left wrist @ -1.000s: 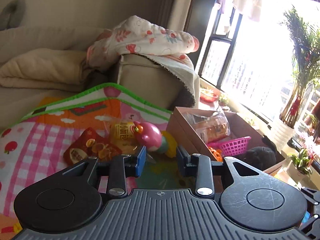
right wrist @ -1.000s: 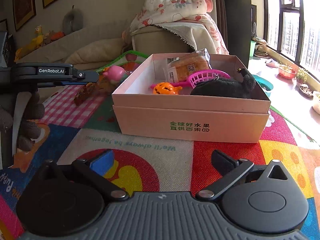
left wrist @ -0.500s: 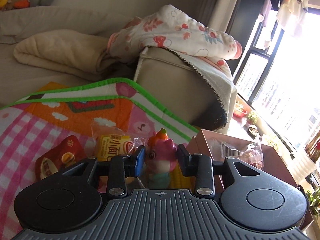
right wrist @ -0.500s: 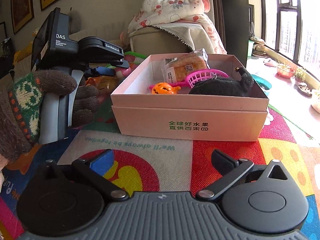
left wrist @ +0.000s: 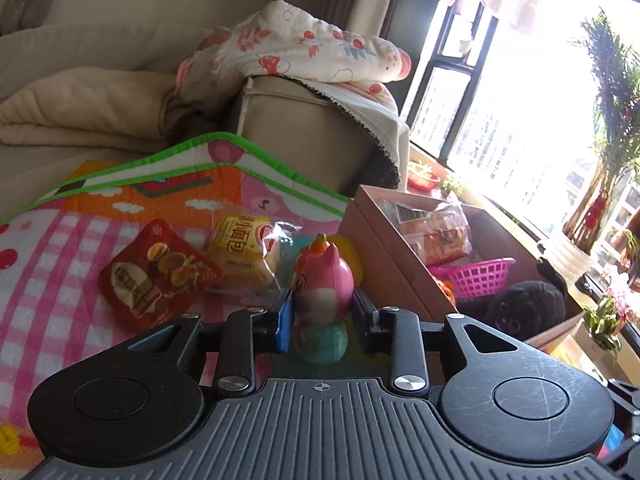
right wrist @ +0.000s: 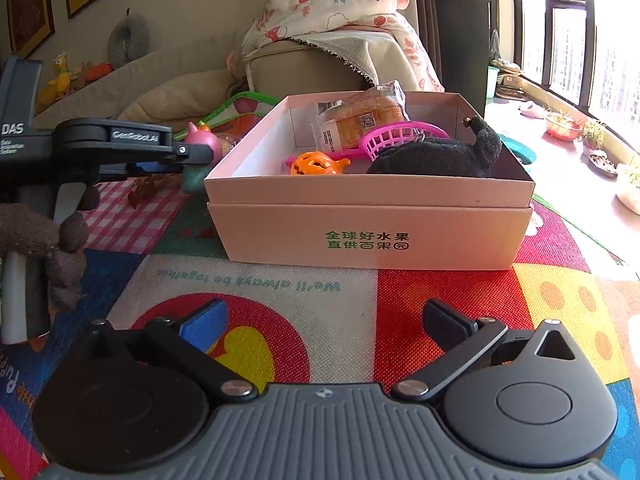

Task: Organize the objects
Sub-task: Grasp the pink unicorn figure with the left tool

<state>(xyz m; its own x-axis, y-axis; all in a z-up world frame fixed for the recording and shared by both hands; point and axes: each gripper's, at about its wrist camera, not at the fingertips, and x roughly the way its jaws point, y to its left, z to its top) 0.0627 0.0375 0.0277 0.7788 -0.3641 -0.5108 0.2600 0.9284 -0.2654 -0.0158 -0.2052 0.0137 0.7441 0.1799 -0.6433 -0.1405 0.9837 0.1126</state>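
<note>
The left claw's point(left wrist: 322, 314) body hides the base of the pink rubbery animal toy with a teal bottom point(left wrist: 323, 284), which stands upright between its closing jaws, with pad contact unclear. The right claw point(right wrist: 324, 326) hovers released before the pink cardboard box point(right wrist: 372, 216).

A home living room. A beige fabric sofa point(right wrist: 304, 72) stands at the far side, draped with a floral quilted blanket point(right wrist: 332, 4). A colourful patchwork play mat point(right wrist: 440, 304) covers the near floor.
</note>
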